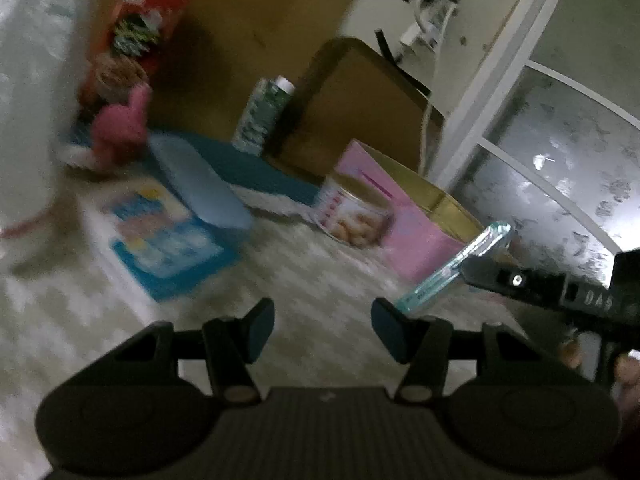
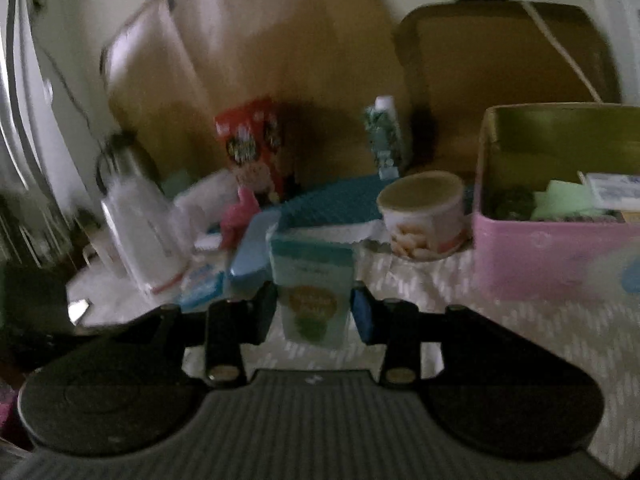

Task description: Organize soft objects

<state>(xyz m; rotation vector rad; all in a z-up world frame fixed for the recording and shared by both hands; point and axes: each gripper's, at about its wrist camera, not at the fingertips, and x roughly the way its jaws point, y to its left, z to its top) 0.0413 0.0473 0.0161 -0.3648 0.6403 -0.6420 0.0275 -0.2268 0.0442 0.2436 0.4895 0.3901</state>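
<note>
Between the right gripper [image 2: 314,308] pads sits a soft teal packet [image 2: 314,292], clamped at its sides and lifted off the patterned cloth [image 2: 500,332], likely so it can be carried to the pink box [image 2: 552,256] at near right, which already holds soft items. To its left, the left gripper [image 1: 323,330] hovers partly open and empty, probably ready for the pink plush toy [image 1: 120,128] at far left
</note>
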